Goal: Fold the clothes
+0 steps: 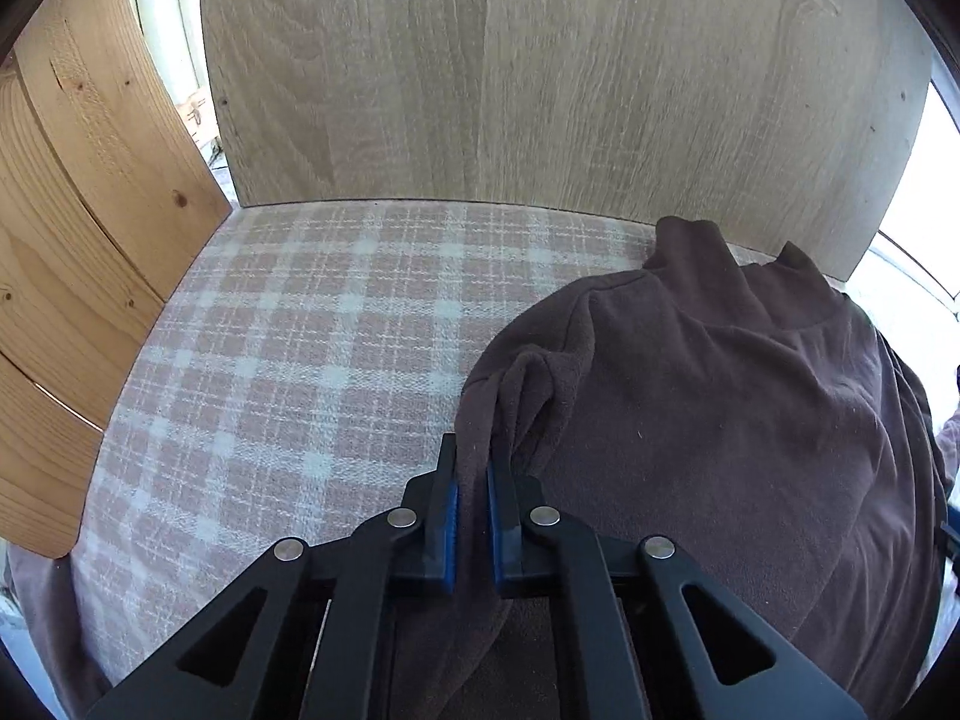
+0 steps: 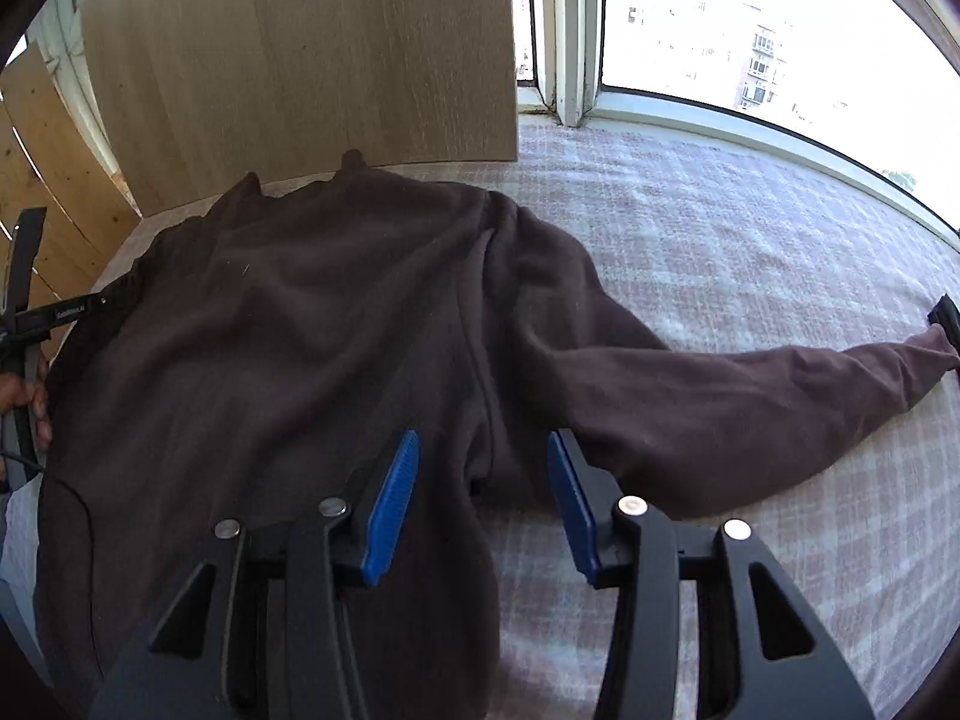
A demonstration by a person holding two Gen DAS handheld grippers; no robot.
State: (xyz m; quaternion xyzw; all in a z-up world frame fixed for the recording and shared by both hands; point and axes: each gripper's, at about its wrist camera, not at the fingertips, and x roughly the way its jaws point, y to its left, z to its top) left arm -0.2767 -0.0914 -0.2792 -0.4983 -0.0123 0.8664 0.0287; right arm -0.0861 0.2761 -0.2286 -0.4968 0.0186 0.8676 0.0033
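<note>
The fingers of the left gripper were pinched together on a bunched fold of the dark brown fleece sweater, the cloth squeezed between the blue pads at the garment's near left edge. The fingers of the right gripper stood partly apart and held nothing; the pads hovered over the sweater near the seam where the sleeve joins the body, with cloth showing in the gap but neither pad pressing it. The sweater lay spread on a pink-and-white plaid blanket, collar toward a pale wooden panel standing at the far edge. Its one visible sleeve stretched flat across the blanket toward the right, the cuff close to the frame's edge. A window ran behind the blanket. At the left rim of the right wrist view, a hand gripped the handle of the other tool.
</note>
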